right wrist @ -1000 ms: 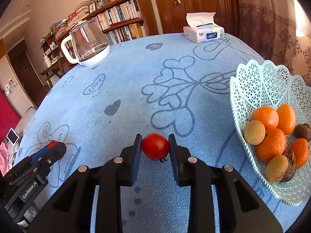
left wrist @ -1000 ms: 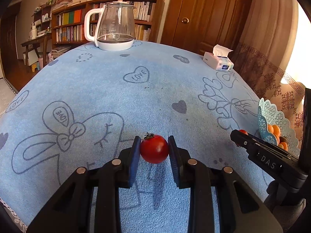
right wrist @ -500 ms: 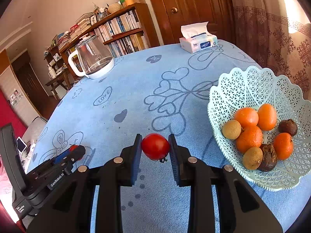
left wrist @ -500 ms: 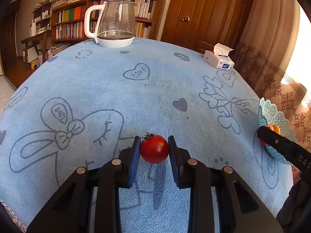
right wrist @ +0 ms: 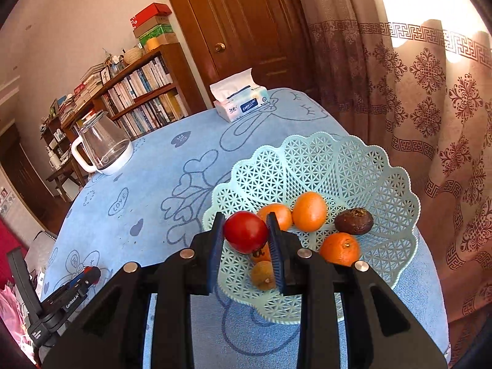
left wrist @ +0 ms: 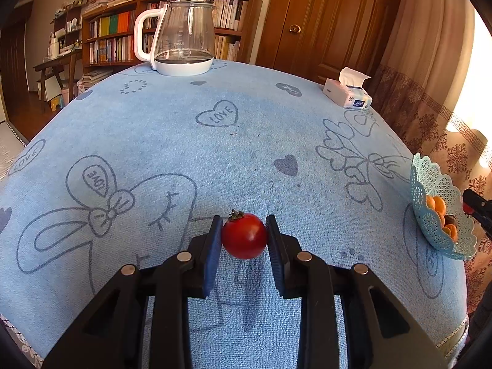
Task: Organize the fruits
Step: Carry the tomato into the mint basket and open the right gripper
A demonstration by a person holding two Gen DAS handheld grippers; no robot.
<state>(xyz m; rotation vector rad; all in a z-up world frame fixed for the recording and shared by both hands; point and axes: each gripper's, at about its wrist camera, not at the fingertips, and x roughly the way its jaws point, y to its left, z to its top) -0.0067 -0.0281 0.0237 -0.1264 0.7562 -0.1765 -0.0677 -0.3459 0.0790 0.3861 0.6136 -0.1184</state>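
My left gripper (left wrist: 244,235) is shut on a red tomato (left wrist: 244,236) and holds it just above the blue tablecloth (left wrist: 184,141). My right gripper (right wrist: 245,233) is shut on a second red tomato (right wrist: 245,231) and holds it over the near left rim of the pale blue lattice fruit basket (right wrist: 363,166). The basket holds several oranges (right wrist: 309,211), a dark fruit (right wrist: 353,220) and a small brown fruit (right wrist: 261,275). The basket (left wrist: 430,190) also shows at the right edge of the left wrist view, with the right gripper's tip beside it.
A glass kettle (left wrist: 181,38) stands at the table's far side and a tissue box (left wrist: 347,95) at the far right. A bookshelf, a wooden door and a patterned curtain (right wrist: 430,92) surround the table. The left gripper (right wrist: 83,279) shows low at left in the right wrist view.
My right gripper has carried its tomato rightward, from above the cloth to over the basket's near rim. My left gripper still holds its tomato in about the same place.
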